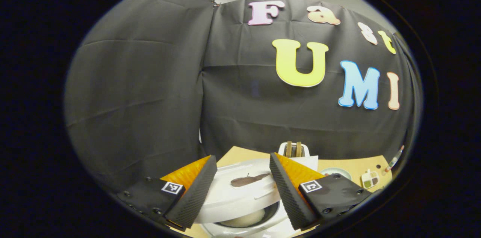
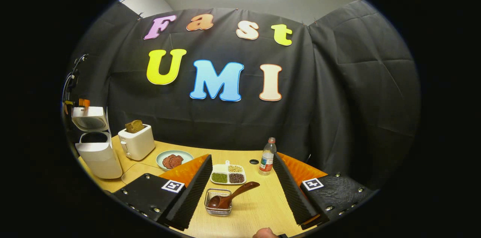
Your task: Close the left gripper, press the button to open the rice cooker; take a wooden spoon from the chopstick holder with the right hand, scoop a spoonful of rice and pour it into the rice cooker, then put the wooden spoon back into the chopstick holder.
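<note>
The cooker point(image 2: 98, 147) stands at the far left of the surface point(image 2: 259, 208) with its lid up, so the button step looks done; in the left gripper view the same cooker point(image 1: 240, 196) sits just under the left hand-held gripper point(image 1: 243, 189), whose jaws stand wide apart and empty. The right hand-held gripper point(image 2: 244, 189) is also wide and holds nothing, hovering near the holder point(image 2: 218, 202), a small wire basket well to the right of the cooker. The spoon point(image 2: 233, 195) lies in it, bowl down and handle slanting up and away from the cooker. The divided dish point(image 2: 228, 174) of grains sits just behind the holder. The likely trouble: the handle leans rather than stands, so a badly aligned grasp could tip the light holder or knock the spoon out (the bottle point(image 2: 267, 157) nearby could also topple). Which compartment counts as rice is hard to tell. The cooker's inside is dim, its button is not discernible, and a hand point(image 2: 266, 233) is cut off at the edge.
</note>
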